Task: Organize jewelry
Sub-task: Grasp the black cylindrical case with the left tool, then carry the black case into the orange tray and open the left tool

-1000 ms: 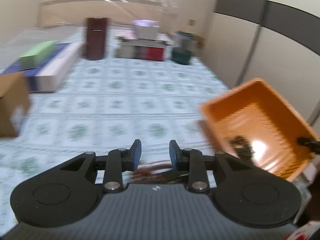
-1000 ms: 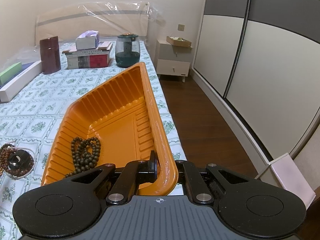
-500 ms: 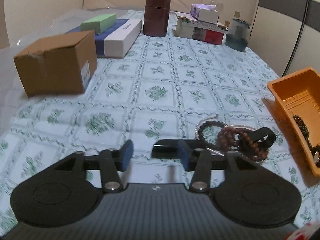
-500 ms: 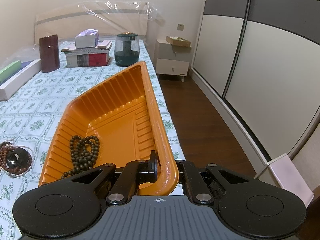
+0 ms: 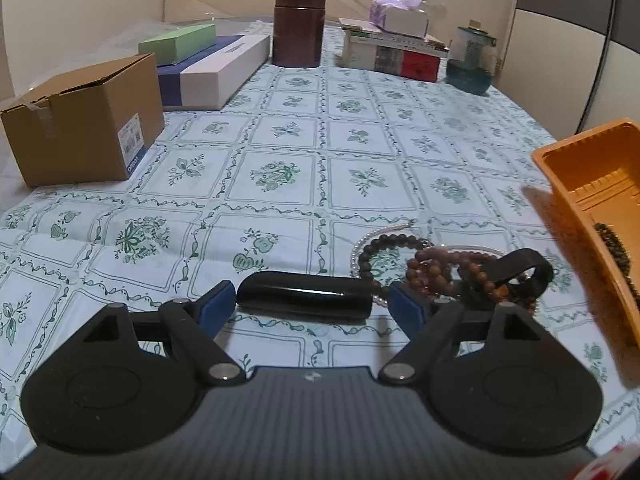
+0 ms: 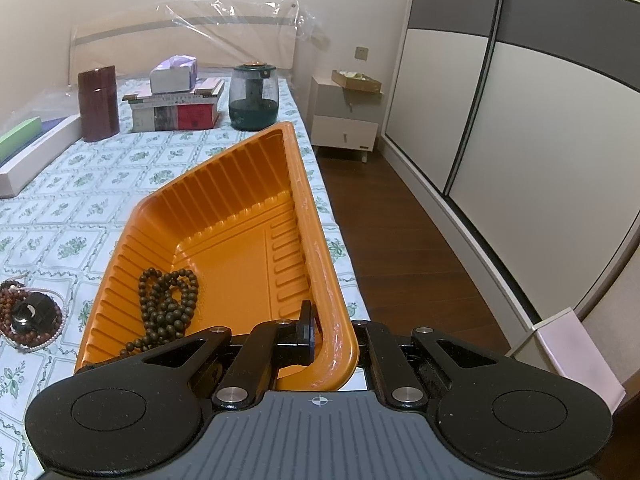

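Note:
My right gripper (image 6: 334, 344) is shut on the near rim of an orange tray (image 6: 256, 200) and holds it over the bed's right edge. A dark bead strand (image 6: 166, 304) lies in the tray. My left gripper (image 5: 310, 306) is open, its blue pads either side of a glossy black bar (image 5: 304, 296) lying on the cloth. Just right of it lies a pile of jewelry: a dark bead bracelet (image 5: 380, 248), reddish-brown beads (image 5: 444, 270), a pearl strand and a black band (image 5: 520, 272). The pile (image 6: 30, 312) also shows in the right wrist view. The tray (image 5: 592, 184) also shows at the left wrist view's right edge.
A cardboard box (image 5: 84, 120) stands at the left, white and green boxes (image 5: 212, 68) behind it. A brown canister (image 5: 299, 26), stacked books with a tissue box (image 5: 394, 50) and a glass jar (image 5: 472, 60) line the far end. Floor, nightstand (image 6: 346, 120) and wardrobe lie right.
My left gripper has swung from the tray back to the jewelry pile, lowered, and opened wide around the black bar. The right gripper and tray have barely moved.

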Demonstrator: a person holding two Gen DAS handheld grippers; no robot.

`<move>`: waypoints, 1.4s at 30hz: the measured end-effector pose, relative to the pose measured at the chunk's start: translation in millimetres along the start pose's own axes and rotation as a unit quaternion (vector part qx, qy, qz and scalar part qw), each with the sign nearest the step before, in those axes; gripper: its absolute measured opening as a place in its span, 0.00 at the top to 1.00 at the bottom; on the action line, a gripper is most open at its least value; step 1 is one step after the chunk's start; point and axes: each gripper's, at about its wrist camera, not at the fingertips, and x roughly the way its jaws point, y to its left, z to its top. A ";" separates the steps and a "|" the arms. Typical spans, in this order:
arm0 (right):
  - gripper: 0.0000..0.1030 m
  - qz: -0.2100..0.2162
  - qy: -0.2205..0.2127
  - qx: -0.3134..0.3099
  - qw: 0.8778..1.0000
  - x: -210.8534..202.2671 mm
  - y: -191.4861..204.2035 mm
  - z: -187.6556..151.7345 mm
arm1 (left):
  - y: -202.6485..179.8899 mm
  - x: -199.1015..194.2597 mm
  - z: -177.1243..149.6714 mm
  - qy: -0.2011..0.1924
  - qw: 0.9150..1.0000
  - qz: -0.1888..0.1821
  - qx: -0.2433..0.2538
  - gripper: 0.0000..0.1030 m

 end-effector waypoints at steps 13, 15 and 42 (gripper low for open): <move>0.95 -0.002 0.001 -0.001 1.000 0.6 0.8 0.2 | -2.8 2.7 -6.3 -0.013 0.999 0.012 0.039 0.22; 0.95 -0.002 0.001 -0.001 1.000 0.8 0.7 0.1 | -2.6 3.5 -6.2 -0.014 0.999 0.014 0.040 0.22; 0.95 -0.003 -0.001 -0.003 1.000 0.0 0.1 0.9 | -68.5 -36.9 28.3 -0.053 0.989 -0.117 0.076 0.28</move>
